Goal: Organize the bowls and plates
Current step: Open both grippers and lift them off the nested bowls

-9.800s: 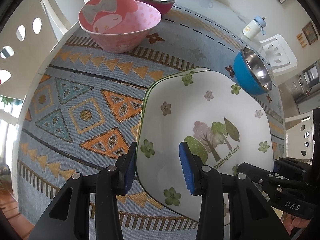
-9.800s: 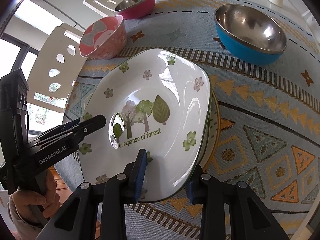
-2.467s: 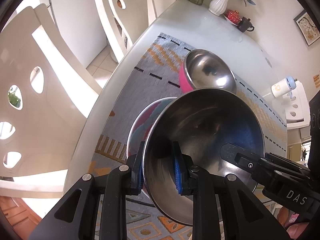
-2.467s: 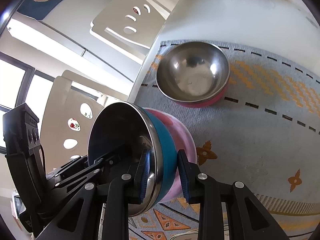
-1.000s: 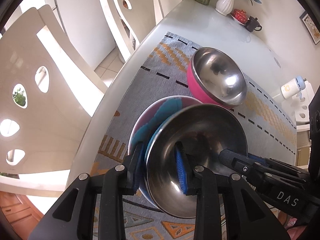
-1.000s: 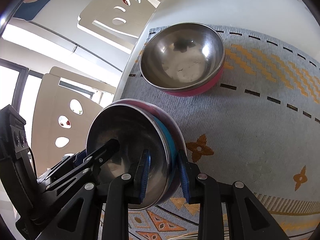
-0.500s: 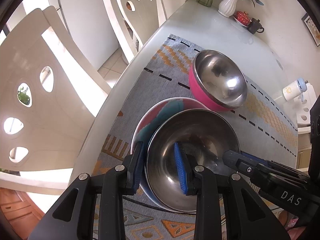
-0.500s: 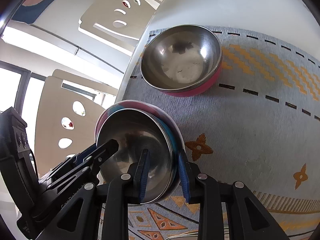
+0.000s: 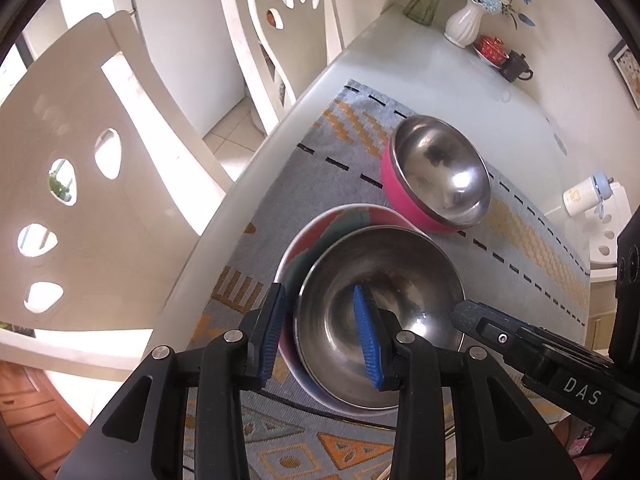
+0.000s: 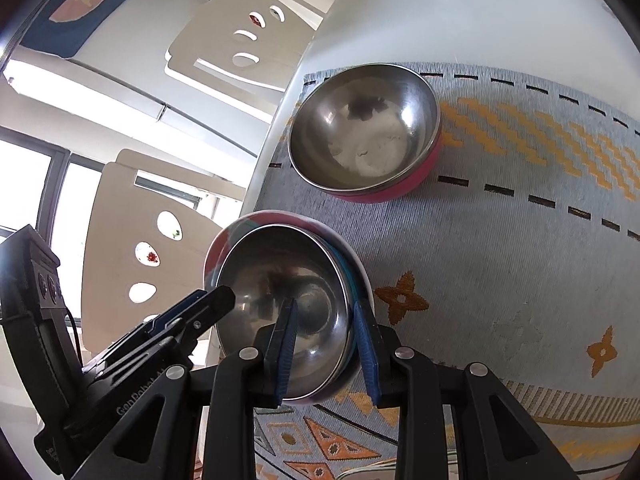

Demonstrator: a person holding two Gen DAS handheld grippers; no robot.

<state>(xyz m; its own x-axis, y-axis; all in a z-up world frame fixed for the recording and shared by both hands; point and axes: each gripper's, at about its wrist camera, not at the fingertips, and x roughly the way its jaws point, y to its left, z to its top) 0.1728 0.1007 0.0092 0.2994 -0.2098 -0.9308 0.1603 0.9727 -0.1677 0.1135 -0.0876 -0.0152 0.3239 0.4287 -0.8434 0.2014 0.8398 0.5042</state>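
1. Since 0.5 s ago, both grippers are spreading their fingers apart, and the steel bowl with the blue outside (image 9: 376,312) is now sitting lower inside the pink patterned bowl (image 9: 320,220).
2. In the left wrist view, the left gripper (image 9: 320,336) is straddling the near rim of the 2 nested bowls: 1 blue pad (image 9: 274,332) is outside the pink patterned bowl, the other is inside the steel bowl, and a gap is showing on each side, so it is gripping nothing.
3. In the right wrist view, the right gripper (image 10: 326,354) is likewise standing open across the opposite rim of the steel bowl (image 10: 280,292), with 1 pad (image 10: 286,344) inside and 1 outside the pink patterned bowl (image 10: 360,272).
4. The nested pair is resting on the woven mat (image 10: 500,260) near the tabletop (image 10: 460,16) edge.
5. A second steel bowl with a pink outside (image 9: 436,176) (image 10: 364,132) is standing on the mat just beyond the pair, close but apart.
6. White chairs (image 9: 100,168) are standing beside the tabletop (image 9: 460,76).
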